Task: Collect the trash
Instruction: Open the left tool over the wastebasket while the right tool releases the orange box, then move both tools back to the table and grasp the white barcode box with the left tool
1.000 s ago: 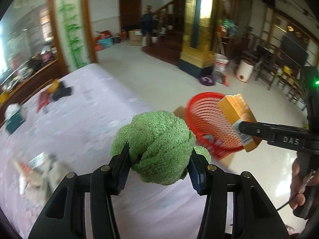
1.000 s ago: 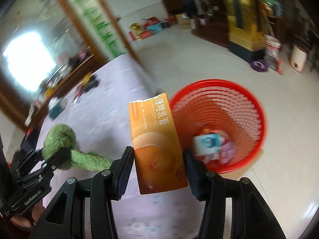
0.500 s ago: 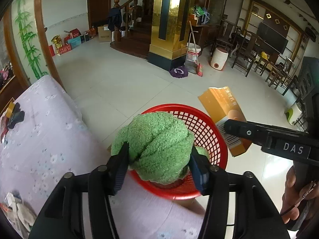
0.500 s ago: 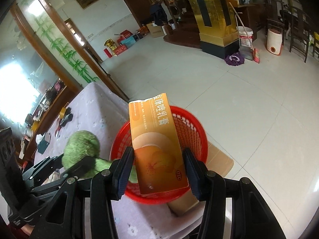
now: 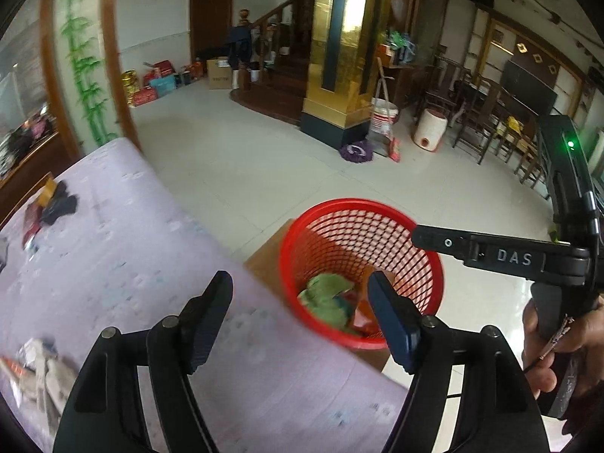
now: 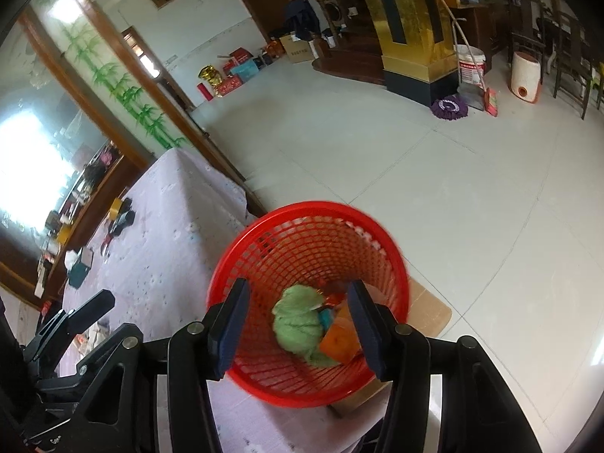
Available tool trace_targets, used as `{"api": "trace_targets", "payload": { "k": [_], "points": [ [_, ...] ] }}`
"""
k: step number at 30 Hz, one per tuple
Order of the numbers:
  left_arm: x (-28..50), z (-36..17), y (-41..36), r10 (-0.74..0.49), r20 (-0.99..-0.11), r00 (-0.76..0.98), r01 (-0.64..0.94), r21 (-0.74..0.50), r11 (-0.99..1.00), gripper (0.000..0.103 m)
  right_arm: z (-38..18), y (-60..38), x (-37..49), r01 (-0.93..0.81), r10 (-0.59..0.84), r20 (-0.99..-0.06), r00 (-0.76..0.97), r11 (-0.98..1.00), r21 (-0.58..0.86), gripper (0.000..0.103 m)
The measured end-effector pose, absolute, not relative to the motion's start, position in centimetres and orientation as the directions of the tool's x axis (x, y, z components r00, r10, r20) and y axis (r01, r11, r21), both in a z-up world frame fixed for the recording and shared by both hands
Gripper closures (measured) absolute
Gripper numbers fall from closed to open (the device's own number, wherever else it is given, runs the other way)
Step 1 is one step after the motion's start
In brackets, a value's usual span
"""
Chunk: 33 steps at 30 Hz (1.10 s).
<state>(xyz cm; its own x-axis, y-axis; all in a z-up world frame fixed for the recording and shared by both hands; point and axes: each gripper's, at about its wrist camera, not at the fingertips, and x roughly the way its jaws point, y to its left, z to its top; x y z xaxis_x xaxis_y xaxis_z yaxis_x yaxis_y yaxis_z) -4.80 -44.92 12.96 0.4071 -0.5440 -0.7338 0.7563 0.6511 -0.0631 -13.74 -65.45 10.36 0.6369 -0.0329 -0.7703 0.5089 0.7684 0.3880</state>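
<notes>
A red mesh basket (image 5: 426, 238) (image 6: 234, 264) stands just off the edge of the table. Inside it lie a green fluffy cloth (image 5: 324, 298) (image 6: 296, 326) and an orange box (image 6: 338, 341), with other scraps beneath. My left gripper (image 5: 300, 302) is open and empty, above the table edge beside the basket. My right gripper (image 6: 298, 319) is open and empty, directly above the basket; it also shows from the side in the left wrist view (image 5: 490, 255).
The table has a pale lilac cloth (image 5: 113, 249) (image 6: 177, 204). Crumpled paper scraps (image 5: 41, 362) lie at its near left, dark items (image 5: 56, 204) at its far end. The basket rests on a cardboard sheet (image 6: 430, 307). Tiled floor (image 6: 472, 207) spreads beyond.
Both grippers opened. The green cloth dropped from the left gripper and the orange box from the right one; both now lie in the basket.
</notes>
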Motion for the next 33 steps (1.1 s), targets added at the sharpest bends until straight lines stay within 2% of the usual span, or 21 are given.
{"api": "trace_targets", "payload": {
  "k": [14,18,25,28,31,33],
  "points": [
    [-4.9,13.2,-30.1,-0.429,-0.727,0.536,0.559,-0.075,0.826,0.031,10.3,-51.1,-12.5,0.268,0.182,-0.765,0.617,0.866,0.422,0.045],
    [-4.2,12.6,-25.2,-0.357,-0.735,0.576,0.467,-0.062,0.882,0.031,10.2,-47.7,-12.2,0.195,0.223,-0.768,0.600,0.891,0.410,0.045],
    [-0.6,10.6,-17.3,-0.163,-0.764,0.625,0.267,0.013,0.964,0.031,10.7,-44.6,-12.0,0.143,0.239,-0.767,0.595,0.908,0.394,0.045],
    [1.0,9.0,-15.8,-0.115,-0.787,0.606,0.243,0.045,0.969,0.031,10.7,-44.0,-12.1,0.143,0.235,-0.770,0.594,0.910,0.388,0.045],
    [1.8,7.6,-16.3,-0.112,-0.808,0.578,0.270,0.060,0.961,0.037,10.9,-44.1,-12.1,0.145,0.229,-0.773,0.592,0.913,0.382,0.045],
    [2.3,6.7,-16.7,-0.079,-0.813,0.577,0.267,0.096,0.959,0.046,10.9,-44.3,-12.1,0.150,0.225,-0.773,0.593,0.912,0.381,0.045]
  ]
}}
